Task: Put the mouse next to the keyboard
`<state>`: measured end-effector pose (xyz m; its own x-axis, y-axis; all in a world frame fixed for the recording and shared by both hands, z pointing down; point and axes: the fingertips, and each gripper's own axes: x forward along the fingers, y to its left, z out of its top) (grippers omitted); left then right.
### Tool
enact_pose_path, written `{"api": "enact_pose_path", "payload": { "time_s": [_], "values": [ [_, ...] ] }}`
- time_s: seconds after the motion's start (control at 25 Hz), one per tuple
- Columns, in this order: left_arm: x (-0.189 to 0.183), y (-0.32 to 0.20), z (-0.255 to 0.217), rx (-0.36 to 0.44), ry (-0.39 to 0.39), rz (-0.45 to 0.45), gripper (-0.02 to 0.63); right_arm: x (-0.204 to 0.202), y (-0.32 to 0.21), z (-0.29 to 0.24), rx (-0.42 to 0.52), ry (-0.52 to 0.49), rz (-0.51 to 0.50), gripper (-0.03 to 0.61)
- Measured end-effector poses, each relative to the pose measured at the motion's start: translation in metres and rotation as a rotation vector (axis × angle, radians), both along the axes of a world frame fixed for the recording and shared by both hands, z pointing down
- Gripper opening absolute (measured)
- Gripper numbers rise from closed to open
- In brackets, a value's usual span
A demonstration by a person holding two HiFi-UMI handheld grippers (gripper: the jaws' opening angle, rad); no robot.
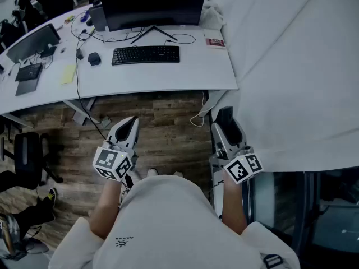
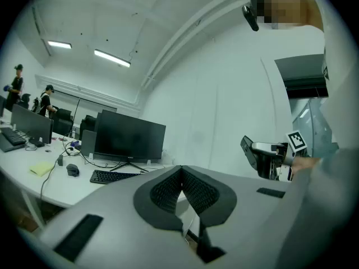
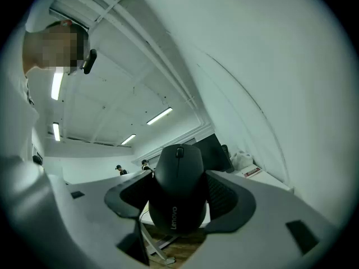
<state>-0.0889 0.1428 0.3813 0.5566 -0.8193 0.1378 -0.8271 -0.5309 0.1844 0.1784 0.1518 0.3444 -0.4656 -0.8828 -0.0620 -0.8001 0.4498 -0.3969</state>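
Observation:
A black mouse (image 3: 178,190) sits between the pads of my right gripper (image 3: 180,198), which is shut on it. In the head view the same right gripper (image 1: 227,123) hangs over the floor beside the desk's near right corner, the mouse (image 1: 226,120) dark between its jaws. My left gripper (image 1: 129,126) is held over the wooden floor in front of the desk; its pads meet with nothing between them, as the left gripper (image 2: 182,190) view shows. The black keyboard (image 1: 146,55) lies on the white desk (image 1: 168,77) in front of a monitor (image 1: 151,4).
A second dark mouse (image 1: 94,59) lies left of the keyboard, with cables around it. A yellow note (image 1: 68,74), a laptop (image 1: 28,78) and another screen (image 1: 31,42) stand further left. A white drape (image 1: 291,66) covers the right side. An office chair (image 1: 28,156) stands at lower left.

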Motion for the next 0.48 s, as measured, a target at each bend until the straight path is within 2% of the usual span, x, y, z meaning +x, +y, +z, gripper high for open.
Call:
{"api": "enact_pose_path", "payload": {
  "time_s": [0.48],
  "values": [
    [-0.0079, -0.0081, -0.0021, 0.008, 0.007, 0.003, 0.011, 0.0012, -0.0085, -0.0027, 0.005, 0.006, 0.027, 0.302]
  ]
}}
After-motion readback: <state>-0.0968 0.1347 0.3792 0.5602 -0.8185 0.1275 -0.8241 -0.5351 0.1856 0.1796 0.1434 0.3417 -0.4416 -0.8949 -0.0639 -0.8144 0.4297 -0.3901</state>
